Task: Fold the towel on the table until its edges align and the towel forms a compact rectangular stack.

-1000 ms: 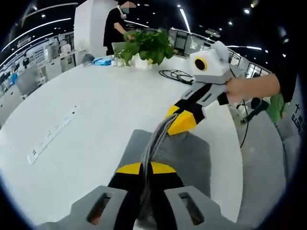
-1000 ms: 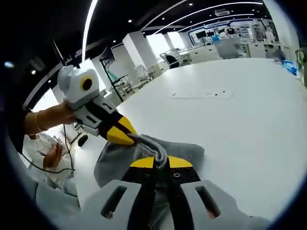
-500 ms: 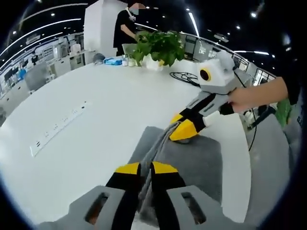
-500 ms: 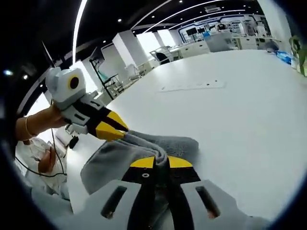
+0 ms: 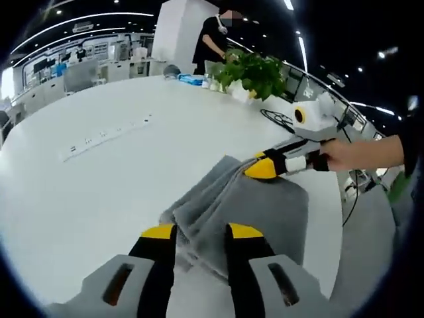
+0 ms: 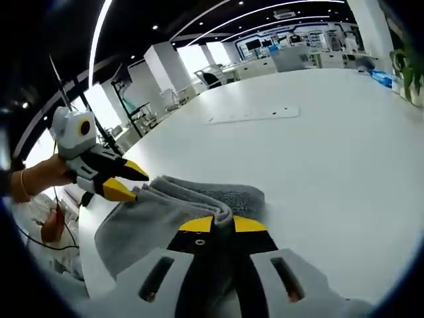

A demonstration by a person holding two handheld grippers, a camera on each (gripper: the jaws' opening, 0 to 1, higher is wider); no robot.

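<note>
Grey towel (image 5: 252, 212) folded on table; right gripper (image 6: 216, 223) fingers pinch corner, left gripper (image 5: 201, 232) fingers apart.

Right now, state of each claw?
Left claw: open, jaws apart around the folded grey towel, not gripping.
Right claw: shut on the grey towel's edge.

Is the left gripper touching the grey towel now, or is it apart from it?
Apart. In the left gripper view, the left gripper has its jaws spread, and the towel lies flat between and beyond them, with visible gaps to both tips.
</note>
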